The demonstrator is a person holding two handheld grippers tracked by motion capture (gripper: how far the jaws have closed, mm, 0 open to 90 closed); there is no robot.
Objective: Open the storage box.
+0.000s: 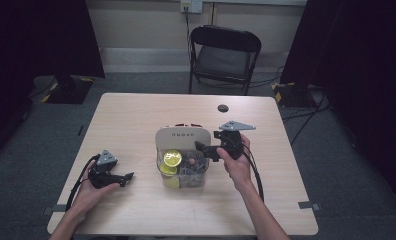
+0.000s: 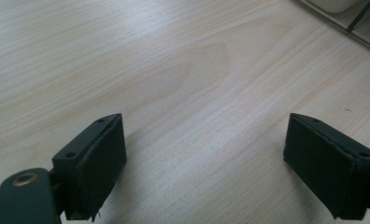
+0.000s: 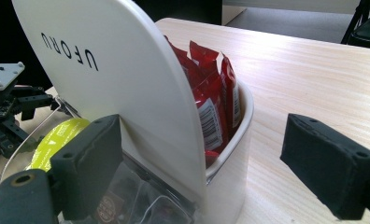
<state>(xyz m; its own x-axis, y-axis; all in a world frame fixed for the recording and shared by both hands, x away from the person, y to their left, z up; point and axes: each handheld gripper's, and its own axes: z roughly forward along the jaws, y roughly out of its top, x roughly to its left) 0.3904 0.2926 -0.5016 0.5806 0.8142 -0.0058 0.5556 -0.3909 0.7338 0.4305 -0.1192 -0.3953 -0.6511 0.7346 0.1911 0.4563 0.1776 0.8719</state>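
Black jaws of my right hand-held gripper (image 3: 197, 158) stood wide, empty, straddling white container (image 3: 127, 84) wall; left hand-held gripper (image 2: 206, 158) wide open, empty, low over worktop (image 2: 174, 70).

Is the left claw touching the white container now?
Apart. In the high view, bare table lies between the left claw and the white container.
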